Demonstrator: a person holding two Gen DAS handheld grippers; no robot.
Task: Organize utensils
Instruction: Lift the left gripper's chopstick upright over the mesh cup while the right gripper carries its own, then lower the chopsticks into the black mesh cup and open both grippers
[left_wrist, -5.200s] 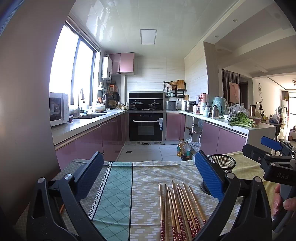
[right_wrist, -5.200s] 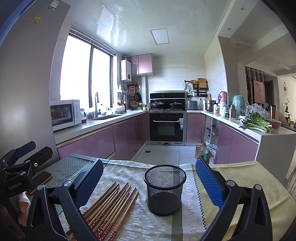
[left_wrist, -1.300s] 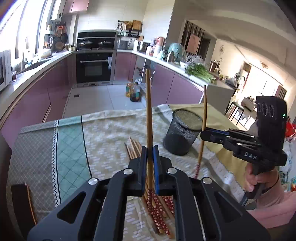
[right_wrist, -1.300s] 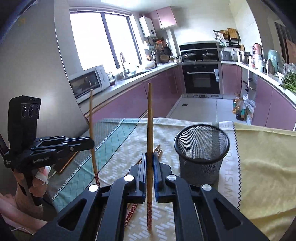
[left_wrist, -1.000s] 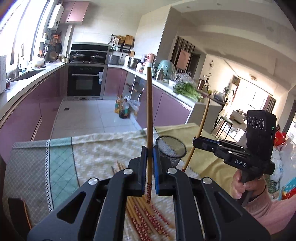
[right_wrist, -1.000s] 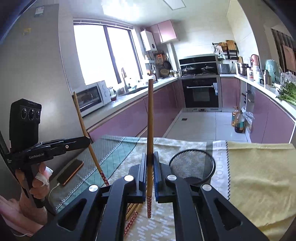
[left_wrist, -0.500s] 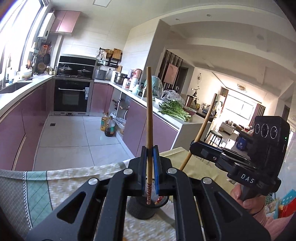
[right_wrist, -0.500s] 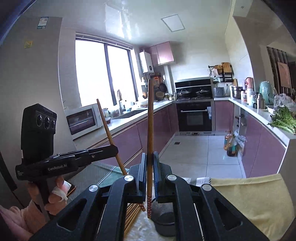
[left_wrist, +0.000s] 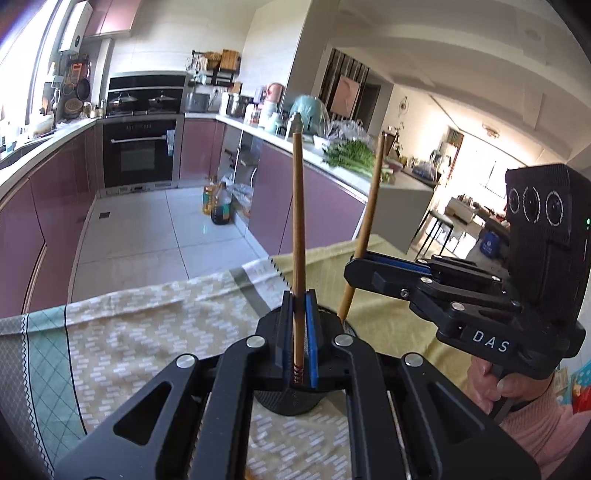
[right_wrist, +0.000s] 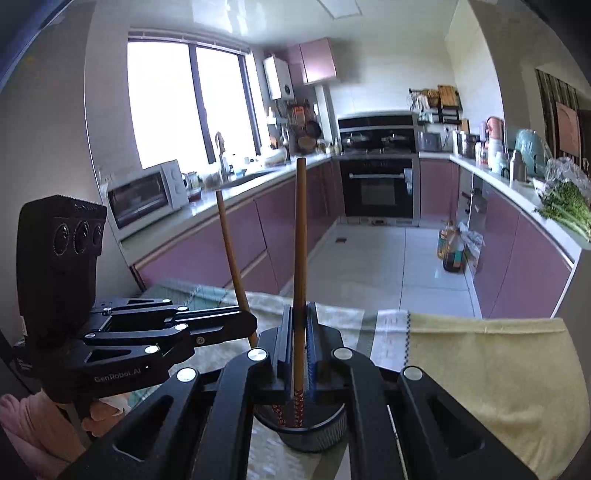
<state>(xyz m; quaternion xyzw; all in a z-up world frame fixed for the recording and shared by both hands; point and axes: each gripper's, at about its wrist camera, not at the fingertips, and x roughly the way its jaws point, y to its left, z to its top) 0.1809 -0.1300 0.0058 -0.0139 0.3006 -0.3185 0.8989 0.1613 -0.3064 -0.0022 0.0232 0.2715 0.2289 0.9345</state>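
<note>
Tablecloth (left_wrist: 147, 332) patterned, yellow cloth (right_wrist: 480, 362) beside (kitchen w/ purple cabinets (right_wrist: 229, 251)).

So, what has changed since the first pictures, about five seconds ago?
Each gripper has picked one chopstick off the table. The left gripper holds its chopstick over the mesh cup; the right gripper holds its chopstick there too. The cup stayed on the tablecloth.
</note>
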